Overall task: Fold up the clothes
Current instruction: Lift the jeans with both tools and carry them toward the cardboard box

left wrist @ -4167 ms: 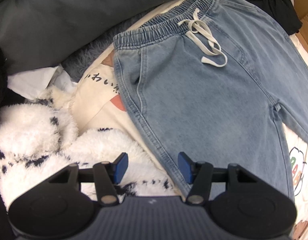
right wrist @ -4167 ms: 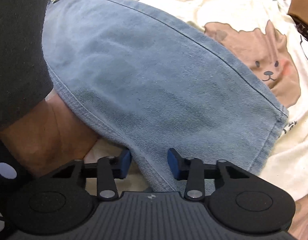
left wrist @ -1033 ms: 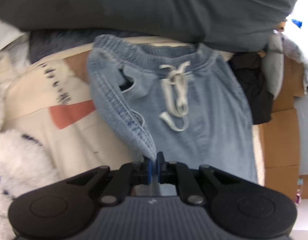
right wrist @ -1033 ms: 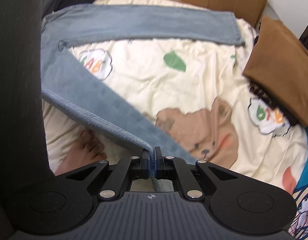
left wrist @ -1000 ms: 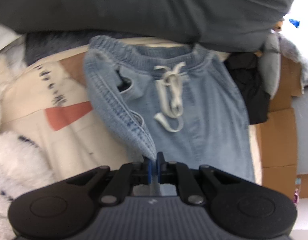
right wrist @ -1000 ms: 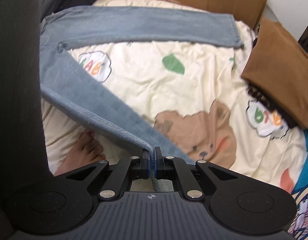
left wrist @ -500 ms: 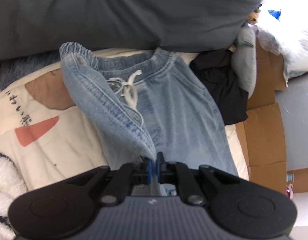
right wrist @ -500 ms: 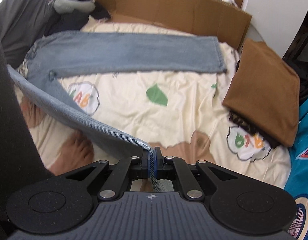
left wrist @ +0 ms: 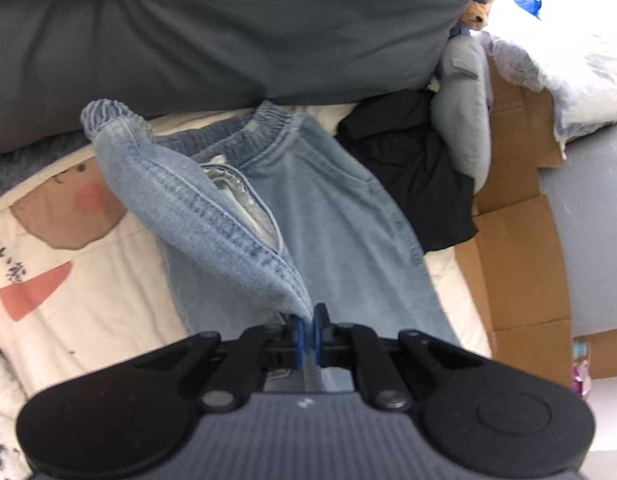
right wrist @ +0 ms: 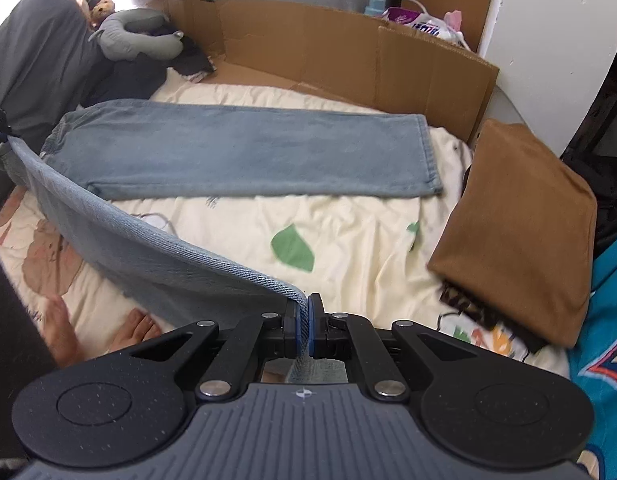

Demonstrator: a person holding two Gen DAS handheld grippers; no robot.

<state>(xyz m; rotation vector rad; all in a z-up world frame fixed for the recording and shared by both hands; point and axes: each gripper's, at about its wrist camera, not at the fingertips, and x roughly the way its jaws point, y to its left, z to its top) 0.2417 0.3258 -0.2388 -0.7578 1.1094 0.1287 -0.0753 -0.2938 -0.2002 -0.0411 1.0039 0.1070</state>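
**Near leg of the jeans lifted and carried across**

Left wrist view: the left gripper (left wrist: 307, 334) has its blue pads pinched together on the side seam of the jeans (left wrist: 340, 232). Half a second ago the white drawstring showed at the waist; now the raised denim flap has swung further over and hides it, and only the pale pocket lining (left wrist: 236, 192) peeks out under the fold. The elastic waistband (left wrist: 264, 128) lies against the dark grey pillow (left wrist: 228, 28), as before.

Right wrist view: the right gripper (right wrist: 303, 330) is clamped on the hem edge of the lifted leg (right wrist: 148, 256), which hangs in a taut band above the cream printed bedsheet (right wrist: 348, 240). More of the far leg (right wrist: 244, 152) is visible than before; it lies flat and straight along the cardboard wall (right wrist: 348, 60). No container holds any clothing.

A folded brown garment (right wrist: 520, 220) rests on the sheet, well apart from the jeans. Bare feet (right wrist: 136, 330) show beneath the raised denim, which is light blue and faded.
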